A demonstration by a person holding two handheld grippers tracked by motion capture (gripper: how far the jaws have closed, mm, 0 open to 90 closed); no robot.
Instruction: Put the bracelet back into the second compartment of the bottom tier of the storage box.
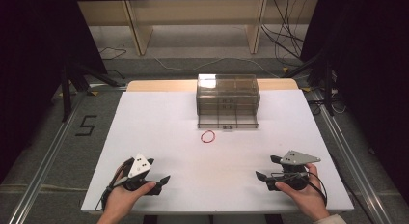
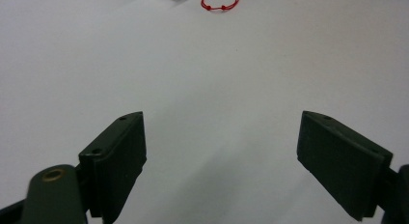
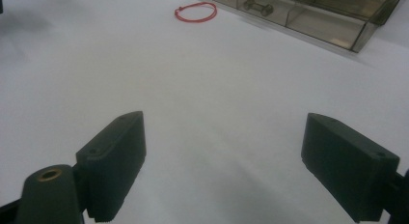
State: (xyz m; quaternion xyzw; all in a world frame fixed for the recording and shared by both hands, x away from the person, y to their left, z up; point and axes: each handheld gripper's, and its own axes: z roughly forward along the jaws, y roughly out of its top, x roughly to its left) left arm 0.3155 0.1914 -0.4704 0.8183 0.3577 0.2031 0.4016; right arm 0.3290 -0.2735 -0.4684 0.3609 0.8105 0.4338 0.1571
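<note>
A red string bracelet [image 1: 208, 136] lies flat on the white table [image 1: 159, 127], just in front of a clear plastic drawer box [image 1: 227, 99] whose bottom drawer is pulled out. The bracelet [image 2: 220, 2] lies far ahead at the top of the left gripper view, and the bracelet [image 3: 196, 12] lies beside the drawer [image 3: 308, 14] in the right gripper view. My left gripper [image 1: 159, 174] rests near the front left edge, open with nothing between its jaws. My right gripper [image 1: 266, 167] sits near the front right, open and empty too. Both are well short of the bracelet.
The drawer front has a small handle [image 3: 258, 6]. Beyond the table stands a wooden shelf frame [image 1: 193, 21], with cables [image 1: 284, 35] on the floor. Metal rails [image 1: 43, 151] run along both sides of the table.
</note>
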